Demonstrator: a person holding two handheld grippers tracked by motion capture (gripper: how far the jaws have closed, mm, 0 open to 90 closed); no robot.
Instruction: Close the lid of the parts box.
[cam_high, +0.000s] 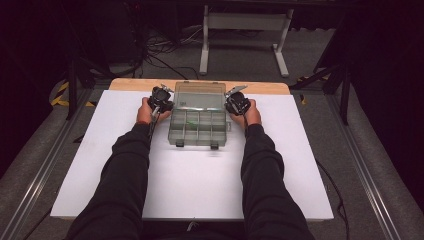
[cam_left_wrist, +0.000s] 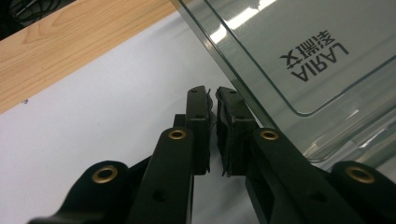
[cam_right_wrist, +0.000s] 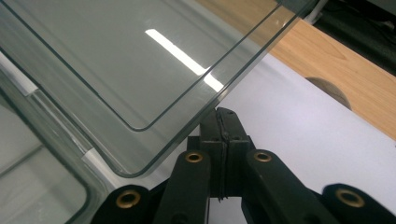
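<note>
The left gripper sits at the left side of a clear plastic organizer box, its jaws pressed together with nothing between them. In the left gripper view its closed tips lie just beside the edge of the box's raised lid, which carries mirrored lettering; whether they touch it I cannot tell. The right gripper sits at the box's right side, jaws likewise clenched on nothing. In the right gripper view its tips sit right at the rim of the transparent lid, beside it rather than clamped on it. The box stands near the far middle of the white table, its lid tilted open toward the back and its divided compartments exposed. A strip of bare wood runs along the table's far edge.
</note>
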